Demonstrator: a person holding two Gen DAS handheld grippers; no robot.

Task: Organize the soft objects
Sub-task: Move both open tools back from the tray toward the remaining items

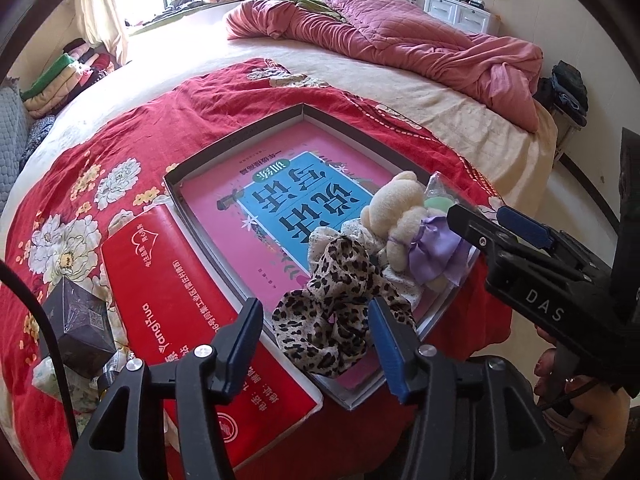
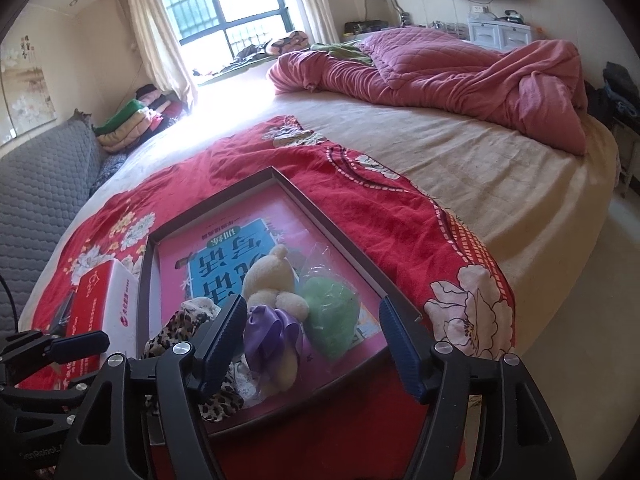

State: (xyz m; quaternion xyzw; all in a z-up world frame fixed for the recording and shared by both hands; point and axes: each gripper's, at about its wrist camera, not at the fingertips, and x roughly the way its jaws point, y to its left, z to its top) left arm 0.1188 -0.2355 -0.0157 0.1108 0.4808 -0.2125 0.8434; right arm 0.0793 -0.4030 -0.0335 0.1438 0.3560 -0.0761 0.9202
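Left wrist shows our left claw [image 1: 316, 336] parted, empty, over the leopard scrunchie [image 1: 332, 320] in the tray [image 1: 240, 136]. Our right claw [image 2: 312, 332] gapes empty too; we judge placing done, retreat next.

Leopard-print scrunchie [image 1: 332, 320]; cream plush bear [image 1: 400, 216], purple bow [image 1: 430, 250]; green sponge [image 2: 332, 320]; red floral cloth [image 1: 120, 152].

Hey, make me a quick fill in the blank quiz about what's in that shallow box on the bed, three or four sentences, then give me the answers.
1. The plush bear wears a ribbon coloured ____.
2. The scrunchie nearest the left tool has a ____ print.
3. The green sponge is wrapped in clear ____.
4. The shallow box sits on a floral cloth whose main colour is ____.

Missing words: purple; leopard; plastic; red.
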